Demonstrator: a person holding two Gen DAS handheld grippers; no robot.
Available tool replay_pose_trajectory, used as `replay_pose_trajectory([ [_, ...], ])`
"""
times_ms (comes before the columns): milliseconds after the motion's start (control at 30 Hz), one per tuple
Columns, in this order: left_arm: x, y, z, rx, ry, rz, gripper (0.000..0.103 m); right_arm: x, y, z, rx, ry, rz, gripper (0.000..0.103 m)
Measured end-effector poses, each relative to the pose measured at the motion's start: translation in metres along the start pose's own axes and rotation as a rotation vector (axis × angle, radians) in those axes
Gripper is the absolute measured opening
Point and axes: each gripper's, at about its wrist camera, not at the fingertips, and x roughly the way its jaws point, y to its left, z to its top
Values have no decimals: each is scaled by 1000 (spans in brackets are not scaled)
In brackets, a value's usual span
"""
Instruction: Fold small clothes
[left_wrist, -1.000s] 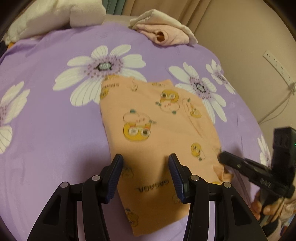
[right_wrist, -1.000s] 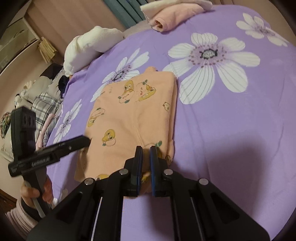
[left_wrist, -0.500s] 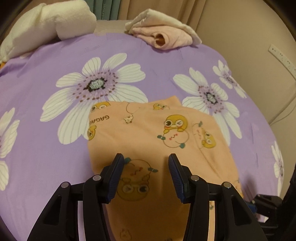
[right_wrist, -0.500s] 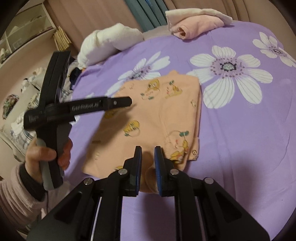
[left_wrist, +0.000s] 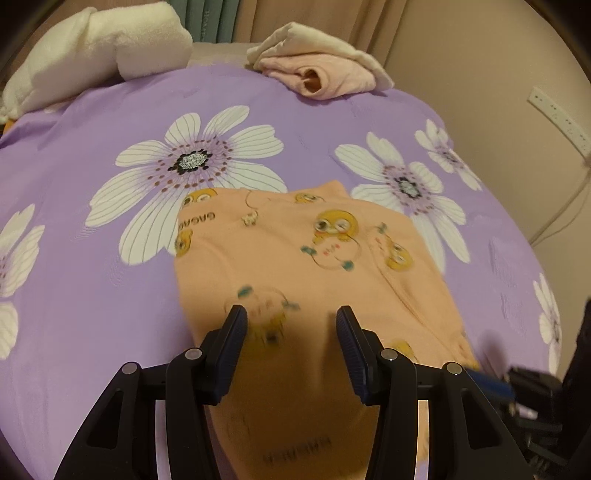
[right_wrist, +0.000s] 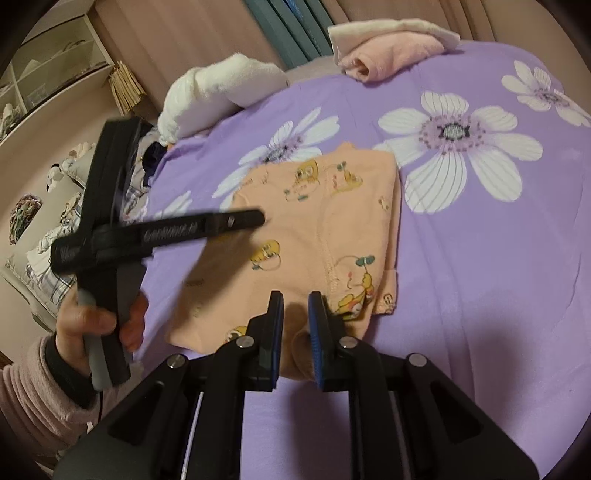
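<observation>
Motion blur smears the orange garment (left_wrist: 295, 258) beneath the left gripper (left_wrist: 291, 325).

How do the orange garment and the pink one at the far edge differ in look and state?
The orange garment lies spread flat mid-bed; the pink garment is bundled at the far edge. The orange one carries cartoon prints; the pink one is plain. A white cloth lies against the pink one; nothing lies on the orange one. Both rest on the purple cover.

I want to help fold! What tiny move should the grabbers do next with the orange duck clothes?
Probably close the right gripper on the orange garment's near edge: its jaws stand slightly apart around a raised bit of fabric. The left gripper hovers open above the cloth, holding nothing.
</observation>
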Motion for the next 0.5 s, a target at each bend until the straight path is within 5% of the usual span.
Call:
replay_pose_trajectory([
  [300,-29,-13,-36,21,-10,-24,49,-7,9,13,-9,-48,-54,16],
  [500,-28,-18,-50,52,7,-3,49,13,-4,0,56,37,-113,12],
])
